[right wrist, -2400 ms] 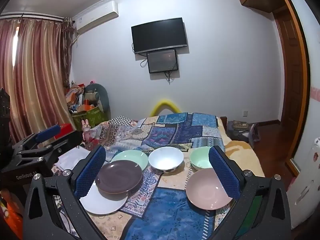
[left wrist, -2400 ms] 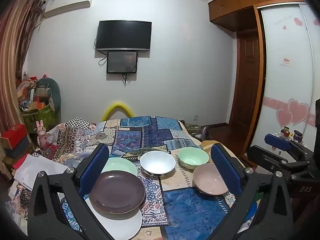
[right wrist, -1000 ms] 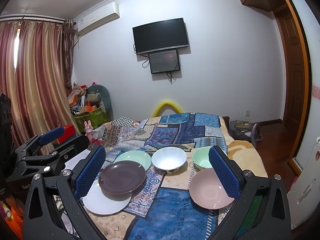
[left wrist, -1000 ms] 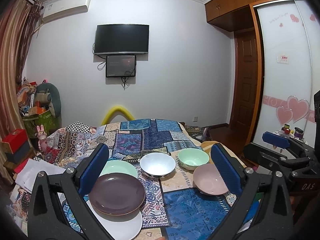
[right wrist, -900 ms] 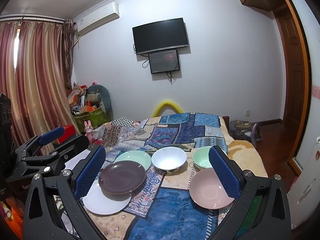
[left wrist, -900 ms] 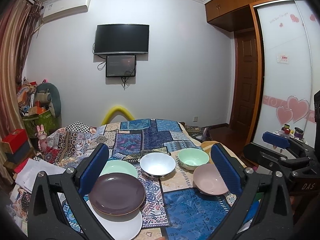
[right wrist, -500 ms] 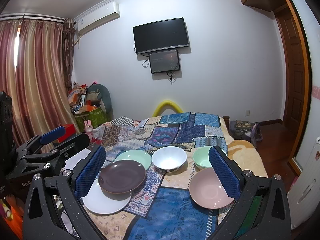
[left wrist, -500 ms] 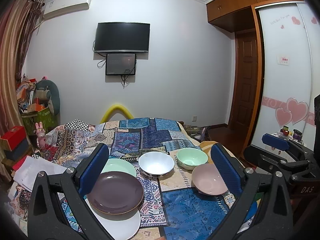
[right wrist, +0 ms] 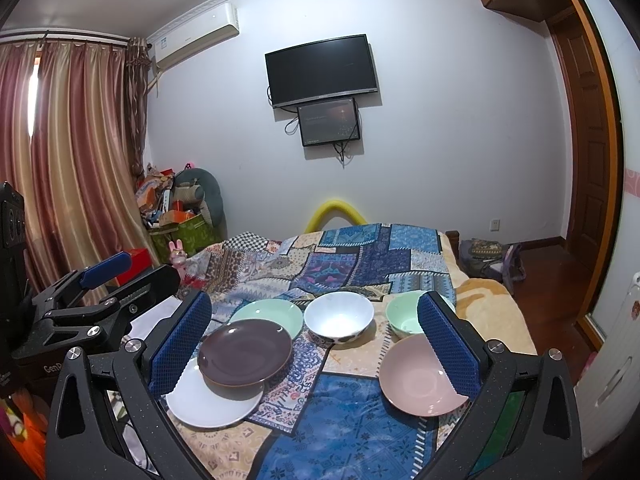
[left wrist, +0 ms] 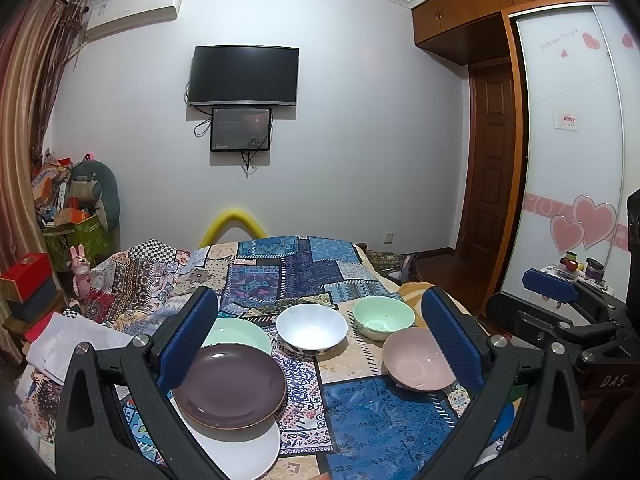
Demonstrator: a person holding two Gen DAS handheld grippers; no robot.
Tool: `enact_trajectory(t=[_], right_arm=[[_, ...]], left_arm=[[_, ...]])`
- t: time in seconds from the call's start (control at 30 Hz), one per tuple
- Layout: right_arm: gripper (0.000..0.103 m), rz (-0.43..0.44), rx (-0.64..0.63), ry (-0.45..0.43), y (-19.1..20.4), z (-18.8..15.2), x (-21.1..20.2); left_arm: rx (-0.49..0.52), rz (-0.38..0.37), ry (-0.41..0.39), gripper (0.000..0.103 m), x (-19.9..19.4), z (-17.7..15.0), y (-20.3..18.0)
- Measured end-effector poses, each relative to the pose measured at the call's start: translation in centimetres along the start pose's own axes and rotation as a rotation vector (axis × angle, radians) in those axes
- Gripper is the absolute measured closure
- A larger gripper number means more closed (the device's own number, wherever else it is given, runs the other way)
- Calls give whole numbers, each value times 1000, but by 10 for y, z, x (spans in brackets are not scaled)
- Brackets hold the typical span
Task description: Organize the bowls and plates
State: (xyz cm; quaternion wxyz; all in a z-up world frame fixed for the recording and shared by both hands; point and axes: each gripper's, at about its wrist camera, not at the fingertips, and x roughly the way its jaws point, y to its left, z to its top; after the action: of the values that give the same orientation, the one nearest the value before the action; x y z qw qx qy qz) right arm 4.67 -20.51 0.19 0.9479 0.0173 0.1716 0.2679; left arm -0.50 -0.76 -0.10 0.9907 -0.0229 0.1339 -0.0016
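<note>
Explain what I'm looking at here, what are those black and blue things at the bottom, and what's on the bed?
Each picture comes from a camera mounted on a hand-held gripper that a person carries, one per hand, looking forward along its two blue-padded fingers. The left hand-held gripper and the right hand-held gripper are both open and hold nothing. On the patchwork bedspread lie a dark purple plate resting on a white plate, a pale green plate behind them, a white bowl, a green bowl and a pink bowl.
</note>
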Motion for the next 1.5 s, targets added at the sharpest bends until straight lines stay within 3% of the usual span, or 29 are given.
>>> enact_trajectory(t=[0.63,0.83,1.07,1.3,1.5], right_arm=[[0,-6,3,41,1,-8,18],[0,-13,-23,85,9,-20,40],[0,19,-35,150,19,-38,70],[0,86,-48,262,29,-60,112],[0,61,-59,348,35,-72,148]], left_arm=[[-19,0,12,0,9,-8,10],[-42,-25,60,0,22,-18,31],[-59,-23,168,0,47,-40,67],[-84,53,267,1,74,-74,110],[-70,107,330,2,98,-98,147]])
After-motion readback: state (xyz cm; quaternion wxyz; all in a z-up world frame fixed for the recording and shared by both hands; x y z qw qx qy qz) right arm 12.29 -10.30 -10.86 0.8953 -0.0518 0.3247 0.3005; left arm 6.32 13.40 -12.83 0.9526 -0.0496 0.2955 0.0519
